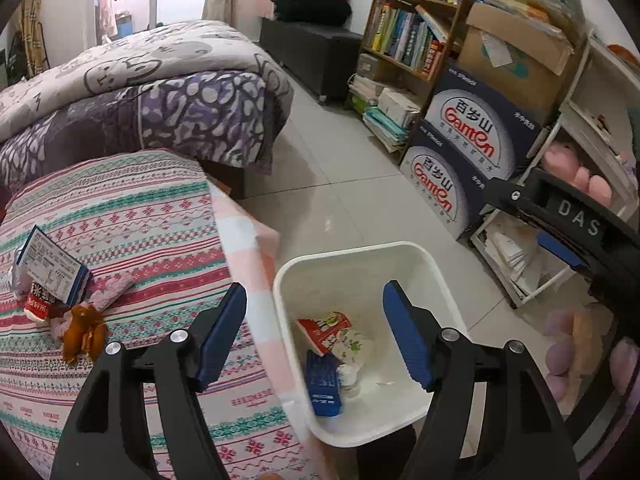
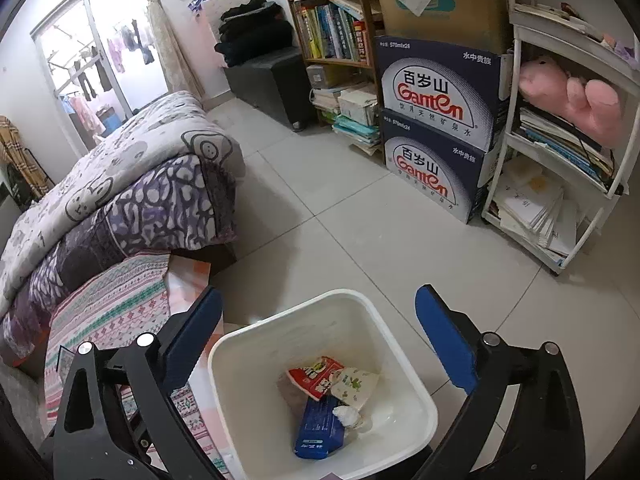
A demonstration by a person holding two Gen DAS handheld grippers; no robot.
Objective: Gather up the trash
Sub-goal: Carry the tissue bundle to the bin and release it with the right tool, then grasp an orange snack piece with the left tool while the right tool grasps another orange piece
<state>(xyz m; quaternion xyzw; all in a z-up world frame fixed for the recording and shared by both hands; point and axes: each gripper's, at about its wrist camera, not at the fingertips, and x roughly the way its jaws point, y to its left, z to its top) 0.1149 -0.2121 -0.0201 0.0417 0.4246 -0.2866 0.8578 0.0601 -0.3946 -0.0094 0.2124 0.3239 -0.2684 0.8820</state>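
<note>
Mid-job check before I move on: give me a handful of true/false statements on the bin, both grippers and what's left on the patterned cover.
1. Both grippers are open and hold nothing. True: the left gripper and the right gripper each show a wide gap.
2. The white bin is empty. False: it holds a red packet, a blue packet, a floral wrapper and a crumpled white wad.
3. A blue-edged carton lies on the patterned cover. True.
4. The bin stands on the bed. False: it stands on the tiled floor, beside the cover.
5. A brown plush toy is in the bin. False: it lies on the cover.
</note>
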